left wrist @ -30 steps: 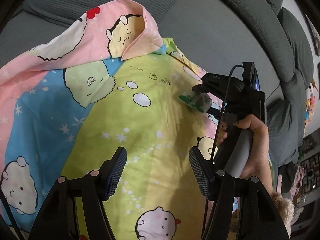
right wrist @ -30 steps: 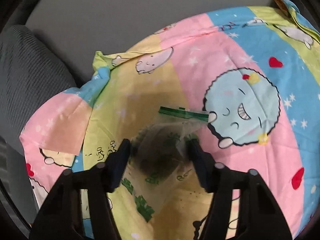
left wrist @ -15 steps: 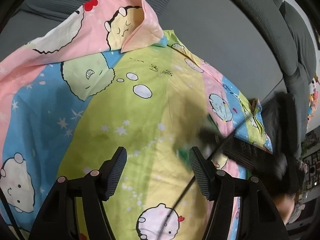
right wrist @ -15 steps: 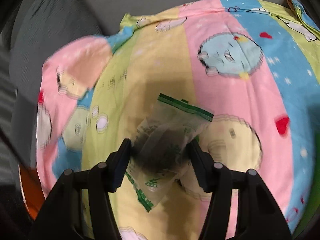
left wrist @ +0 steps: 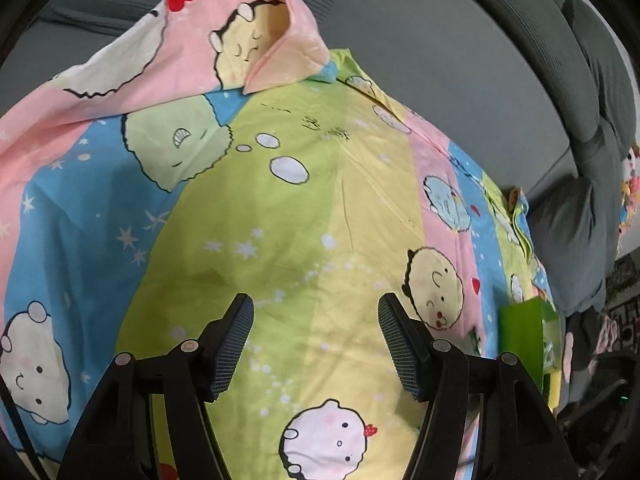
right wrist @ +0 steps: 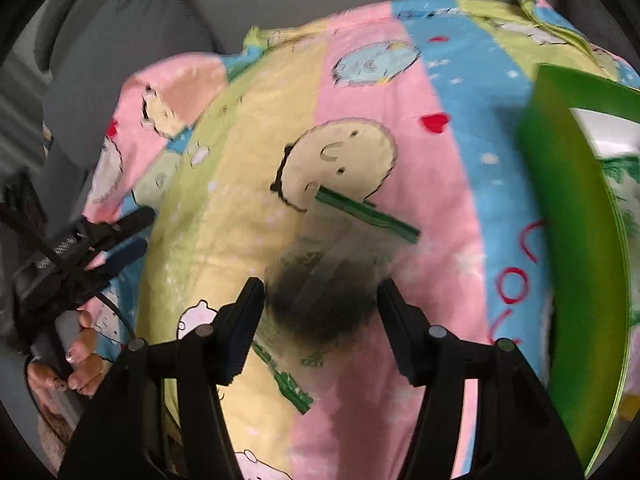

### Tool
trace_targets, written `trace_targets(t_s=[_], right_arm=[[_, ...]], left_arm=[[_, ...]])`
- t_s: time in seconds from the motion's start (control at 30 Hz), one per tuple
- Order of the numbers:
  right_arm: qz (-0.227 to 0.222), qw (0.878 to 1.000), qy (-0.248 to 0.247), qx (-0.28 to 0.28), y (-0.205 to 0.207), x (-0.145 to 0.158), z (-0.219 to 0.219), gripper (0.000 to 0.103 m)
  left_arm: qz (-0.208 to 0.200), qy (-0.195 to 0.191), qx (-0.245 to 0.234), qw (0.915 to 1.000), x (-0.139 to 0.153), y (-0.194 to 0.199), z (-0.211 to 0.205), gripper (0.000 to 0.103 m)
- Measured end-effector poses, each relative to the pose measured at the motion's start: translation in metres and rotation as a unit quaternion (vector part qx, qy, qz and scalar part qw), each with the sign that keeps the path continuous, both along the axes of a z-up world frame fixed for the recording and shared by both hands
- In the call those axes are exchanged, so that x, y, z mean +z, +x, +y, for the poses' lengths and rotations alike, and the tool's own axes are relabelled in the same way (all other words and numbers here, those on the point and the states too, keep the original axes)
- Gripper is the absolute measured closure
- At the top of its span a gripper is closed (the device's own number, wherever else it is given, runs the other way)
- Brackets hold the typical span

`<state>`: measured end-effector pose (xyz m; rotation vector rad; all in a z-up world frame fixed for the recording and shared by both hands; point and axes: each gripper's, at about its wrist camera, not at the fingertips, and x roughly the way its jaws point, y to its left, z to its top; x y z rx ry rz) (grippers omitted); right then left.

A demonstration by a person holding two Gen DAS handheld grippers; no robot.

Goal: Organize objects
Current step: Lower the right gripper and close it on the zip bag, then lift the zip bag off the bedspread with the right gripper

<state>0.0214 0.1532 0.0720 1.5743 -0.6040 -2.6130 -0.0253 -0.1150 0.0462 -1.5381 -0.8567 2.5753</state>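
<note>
Right gripper (right wrist: 320, 300) pinches a clear bag (right wrist: 332, 272), seemingly; green box (right wrist: 576, 248) rightward. Left gripper (left wrist: 316, 340) spread, empty.

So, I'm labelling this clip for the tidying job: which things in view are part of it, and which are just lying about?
Part of the job:
- clear bag with dark contents, gripped in the right hand-held gripper
- green box, open, at the sheet's edge
- left hand-held gripper, open, nothing in it

Just there:
- cartoon bedsheet
- grey sofa cushions
- soft toys, far right
</note>
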Motion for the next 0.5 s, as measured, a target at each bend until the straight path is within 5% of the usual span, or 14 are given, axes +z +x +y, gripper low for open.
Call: trace_targets(t_s=[0.2,0.27,0.33,0.5], right_arm=[[0.175,0.981,0.077,-0.041,0.054,0.073,0.011,0.044],[0.227,0.969,0.087,-0.046,0.079,0.097,0.013,0.028],[0.248,0.964,0.08,-0.042,0.1,0.114,0.011,0.017],[0.31,0.95,0.035,-0.011,0.139,0.138,0.008,0.017]], left_arm=[[0.019,0.012,-0.023,0.9995,0.008,0.001,0.014,0.038],[0.021,0.011,-0.036,0.9991,0.01,0.002,0.021,0.038],[0.022,0.014,-0.057,0.998,0.011,0.003,0.031,0.038],[0.025,0.015,-0.121,0.9922,0.017,0.008,0.071,0.038]])
